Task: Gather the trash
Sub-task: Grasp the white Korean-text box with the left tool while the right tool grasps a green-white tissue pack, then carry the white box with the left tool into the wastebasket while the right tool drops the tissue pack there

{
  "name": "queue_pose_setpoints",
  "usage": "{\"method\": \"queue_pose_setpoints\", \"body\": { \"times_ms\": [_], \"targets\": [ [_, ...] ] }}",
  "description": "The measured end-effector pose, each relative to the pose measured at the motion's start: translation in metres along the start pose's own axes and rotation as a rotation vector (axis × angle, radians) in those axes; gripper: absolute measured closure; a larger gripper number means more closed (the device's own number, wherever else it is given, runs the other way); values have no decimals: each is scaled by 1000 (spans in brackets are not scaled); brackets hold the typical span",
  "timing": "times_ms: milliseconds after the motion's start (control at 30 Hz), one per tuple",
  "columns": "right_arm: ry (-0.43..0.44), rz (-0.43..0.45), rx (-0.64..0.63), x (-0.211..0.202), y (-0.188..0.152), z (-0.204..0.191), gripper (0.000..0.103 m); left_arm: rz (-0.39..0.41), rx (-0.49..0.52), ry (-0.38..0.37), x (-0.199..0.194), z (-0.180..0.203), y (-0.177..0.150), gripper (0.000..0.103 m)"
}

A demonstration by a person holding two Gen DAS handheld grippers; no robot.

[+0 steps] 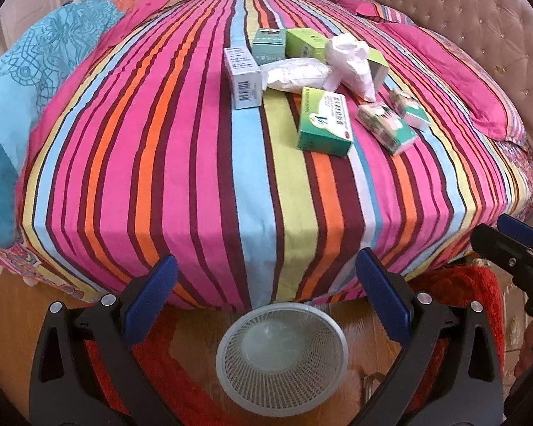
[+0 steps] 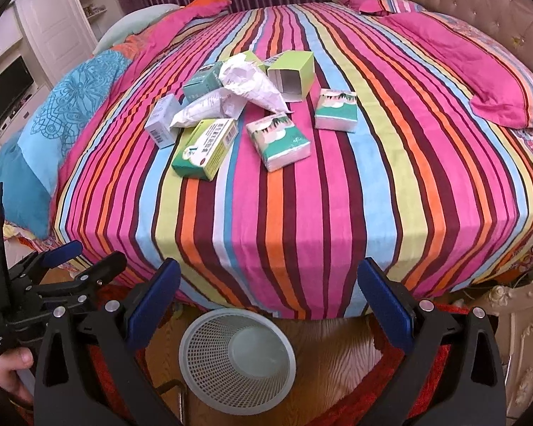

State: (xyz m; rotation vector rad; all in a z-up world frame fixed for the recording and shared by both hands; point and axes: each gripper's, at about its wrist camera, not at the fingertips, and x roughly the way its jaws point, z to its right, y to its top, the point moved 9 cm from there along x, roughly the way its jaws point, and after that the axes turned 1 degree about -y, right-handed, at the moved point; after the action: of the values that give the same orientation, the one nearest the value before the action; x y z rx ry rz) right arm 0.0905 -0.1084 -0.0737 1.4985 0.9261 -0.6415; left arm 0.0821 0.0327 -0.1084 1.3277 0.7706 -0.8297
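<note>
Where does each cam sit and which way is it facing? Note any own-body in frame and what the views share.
Left wrist: on the left gripper, low at the bed's foot, facing the striped bedspread; own open fingers, plus the right gripper at right.
Right wrist: on the right gripper, same facing, slightly rightward; own open fingers, left gripper and a hand at left.
Shared: mesh wastebasket on the floor, trash pile including the crumpled paper, tufted headboard.

Both grippers hang side by side, the left gripper and the right gripper each spread wide and holding nothing.
</note>
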Motion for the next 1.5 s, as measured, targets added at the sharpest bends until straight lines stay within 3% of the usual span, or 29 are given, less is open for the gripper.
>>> {"method": "queue_pose_setpoints", "body": {
  "times_ms": [167, 500, 667, 833, 900, 1033, 1100, 1167, 1233, 1300, 1433, 1467, 1500],
  "targets": [
    [7, 30, -46, 14, 20, 3, 8, 21, -24, -25, 10, -7, 19, 6],
    [-4, 31, -134, 57, 49, 6, 9, 127, -121, -21, 44, -30, 120, 6],
    [-1, 19, -144, 74, 57, 5, 9, 113, -165, -29, 70, -36, 153, 6],
    [-9, 18, -137, 84, 64, 10, 9, 89, -198, -36, 92, -42, 167, 6],
    [2, 14, -128, 89, 66, 11, 16, 73, -217, -46, 101, -45, 170, 7],
    [22, -9, -114, 99, 67, 9, 20, 46, -213, -52, 116, -46, 175, 21],
    [20, -13, -118, 104, 68, 8, 20, 32, -224, -66, 122, -47, 175, 36],
    [7, -11, -128, 107, 69, 7, 20, 18, -252, -89, 128, -51, 174, 59],
    [-7, -5, -145, 108, 71, 5, 23, 14, -269, -113, 131, -53, 173, 66],
    [-23, 1, -161, 110, 73, 5, 33, 11, -259, -130, 131, -51, 173, 71],
    [-28, 17, -174, 112, 77, 10, 42, 8, -270, -155, 129, -52, 172, 72],
    [-32, 20, -180, 112, 78, 10, 53, 11, -285, -162, 127, -54, 172, 72],
    [-30, 21, -182, 110, 79, 10, 54, 14, -293, -166, 126, -56, 172, 72]
  ]
}}
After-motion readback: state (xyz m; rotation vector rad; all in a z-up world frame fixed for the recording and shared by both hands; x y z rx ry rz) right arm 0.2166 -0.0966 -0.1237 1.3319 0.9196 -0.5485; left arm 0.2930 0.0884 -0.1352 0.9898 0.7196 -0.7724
